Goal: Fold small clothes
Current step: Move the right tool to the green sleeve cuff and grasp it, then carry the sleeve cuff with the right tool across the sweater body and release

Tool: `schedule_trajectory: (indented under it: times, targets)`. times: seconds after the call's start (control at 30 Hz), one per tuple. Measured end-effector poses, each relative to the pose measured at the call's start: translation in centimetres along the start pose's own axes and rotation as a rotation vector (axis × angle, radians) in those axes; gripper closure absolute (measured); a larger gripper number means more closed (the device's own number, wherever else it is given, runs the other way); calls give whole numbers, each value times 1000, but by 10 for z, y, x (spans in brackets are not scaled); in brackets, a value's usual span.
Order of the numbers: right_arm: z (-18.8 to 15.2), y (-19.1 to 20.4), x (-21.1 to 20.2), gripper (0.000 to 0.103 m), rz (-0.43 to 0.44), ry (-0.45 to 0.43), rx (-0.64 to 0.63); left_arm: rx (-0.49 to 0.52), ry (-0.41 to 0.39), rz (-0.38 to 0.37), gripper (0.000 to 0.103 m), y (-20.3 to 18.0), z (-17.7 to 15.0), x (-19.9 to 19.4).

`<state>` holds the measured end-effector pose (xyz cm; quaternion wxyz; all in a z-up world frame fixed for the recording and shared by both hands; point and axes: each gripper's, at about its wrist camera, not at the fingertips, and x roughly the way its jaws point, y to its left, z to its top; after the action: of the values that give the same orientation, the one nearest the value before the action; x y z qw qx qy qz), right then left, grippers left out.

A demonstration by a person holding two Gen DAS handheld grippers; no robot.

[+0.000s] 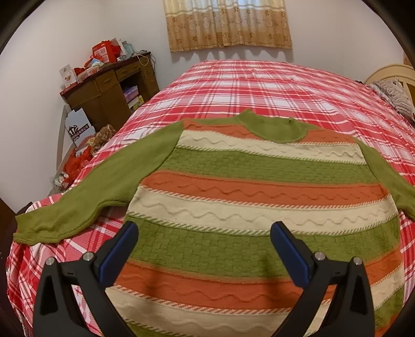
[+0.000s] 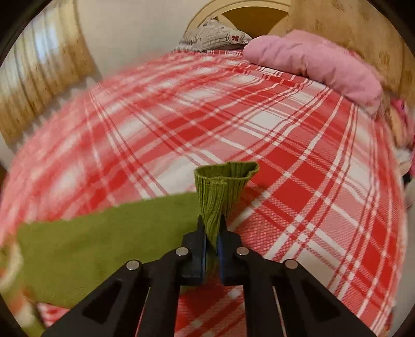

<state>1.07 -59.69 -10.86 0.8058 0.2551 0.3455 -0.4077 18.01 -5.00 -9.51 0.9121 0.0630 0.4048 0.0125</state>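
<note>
We see a wide bed spread with a red-and-white plaid cover [image 1: 259, 85], and on it lies the striped knitted sweater in green, orange and cream [image 1: 259, 186], spread flat with its front up and its green collar toward the far side. Its left green sleeve [image 1: 90, 186] stretches out toward the bed's edge, where the cuff reaches the drop of the cover. Beyond the bed stands a dark brown wooden cabinet [image 1: 109, 88] piled with red packages, and a tan patterned curtain [image 1: 228, 23] hangs on the far wall. A pink padded pillow [image 2: 319, 64] rests at the headboard.

Our left hand-held gripper [image 1: 203, 234] hangs over the sweater's lower body with its jaws spread wide and nothing between them. Our right hand-held gripper [image 2: 212, 243] is clamped on the ribbed green cuff [image 2: 223, 186] of the other sleeve, which fans upward out of the pads; it looks slightly raised off the cover, though blur makes that uncertain.
</note>
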Motion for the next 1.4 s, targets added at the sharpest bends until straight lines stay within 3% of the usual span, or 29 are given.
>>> schedule_trajectory:
  times: [0.13,0.33,0.47,0.67,0.83,0.97,1.4]
  targets:
    - [4,18,-33,97,118,-59,18,-18,-4,-16,0,10,-2,0]
    - [1,89,-92,97,304,-112,-66,-52,-15,-31,0,31,-5,-3]
    - [-15,157,-122,97,456,-91,-150,-69,-42,-8,0,50,-7,-6]
    - [-59,256,-134,97,624,-8,-238,-118,-62,16,0,85,-13,-1]
    - [-103,329,-129,97,715,75,-290,-153,-61,54,0,110,-23,7]
    - [-140,378,-129,97,740,96,-352,-184,-48,84,0,129,-31,20]
    - [-219,474,-104,97,793,204,-465,-234,-45,67,0,154,-44,42]
